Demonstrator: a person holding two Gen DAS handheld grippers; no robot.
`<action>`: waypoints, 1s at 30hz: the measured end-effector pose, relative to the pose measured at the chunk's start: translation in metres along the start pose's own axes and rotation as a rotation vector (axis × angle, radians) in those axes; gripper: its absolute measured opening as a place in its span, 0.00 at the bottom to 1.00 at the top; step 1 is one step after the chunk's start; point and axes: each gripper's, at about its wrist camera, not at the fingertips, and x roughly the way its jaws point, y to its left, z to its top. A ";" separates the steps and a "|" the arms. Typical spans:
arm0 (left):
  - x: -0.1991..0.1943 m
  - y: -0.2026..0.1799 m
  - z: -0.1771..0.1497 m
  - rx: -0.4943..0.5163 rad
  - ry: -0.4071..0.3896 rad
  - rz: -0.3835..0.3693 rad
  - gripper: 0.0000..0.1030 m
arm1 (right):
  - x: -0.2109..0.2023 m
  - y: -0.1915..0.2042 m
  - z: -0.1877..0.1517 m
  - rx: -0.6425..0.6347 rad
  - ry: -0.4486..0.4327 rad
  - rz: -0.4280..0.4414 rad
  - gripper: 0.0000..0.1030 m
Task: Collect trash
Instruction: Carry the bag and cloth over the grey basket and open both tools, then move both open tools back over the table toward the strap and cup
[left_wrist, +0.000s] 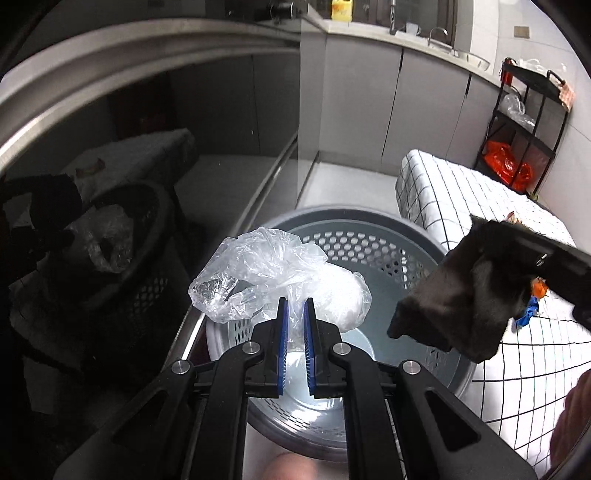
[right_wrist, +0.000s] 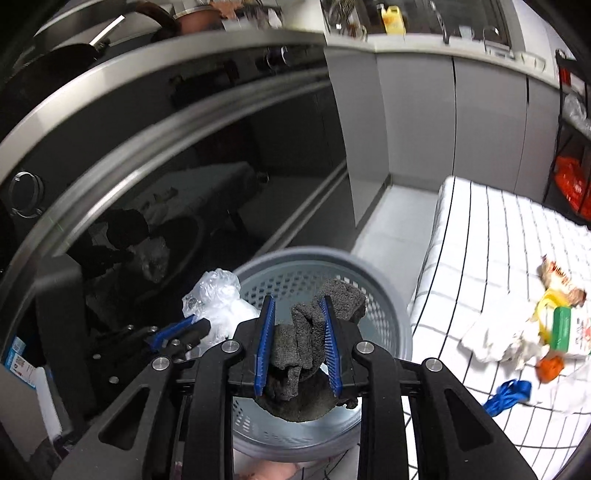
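Observation:
My left gripper (left_wrist: 295, 308) is shut on a crumpled clear plastic bag (left_wrist: 266, 273), held over the near-left rim of a grey perforated bin (left_wrist: 369, 243). My right gripper (right_wrist: 298, 308) is shut on a dark grey rag (right_wrist: 314, 332) that hangs over the bin (right_wrist: 303, 280). In the left wrist view that rag (left_wrist: 461, 306) dangles at the right, above the bin's right rim. In the right wrist view the left gripper (right_wrist: 192, 325) and its plastic bag (right_wrist: 218, 299) sit just left of mine.
A table with a white checked cloth (right_wrist: 498, 258) stands right of the bin, bearing several scraps: white tissue (right_wrist: 491, 332), a green and white packet (right_wrist: 569, 328), an orange scrap (right_wrist: 550, 369), a blue scrap (right_wrist: 509, 393). A dark glass oven front (left_wrist: 147, 184) lies left. A black shelf rack (left_wrist: 524, 122) stands at the far right.

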 end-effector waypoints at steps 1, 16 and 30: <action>0.001 0.000 0.000 -0.001 0.008 -0.001 0.10 | 0.005 -0.001 0.000 0.007 0.016 0.002 0.24; 0.000 0.003 -0.002 -0.011 0.008 0.022 0.55 | 0.003 -0.016 -0.010 0.045 0.029 -0.024 0.43; -0.004 -0.016 -0.004 0.009 -0.015 -0.001 0.55 | -0.011 -0.047 -0.035 0.096 0.025 -0.066 0.49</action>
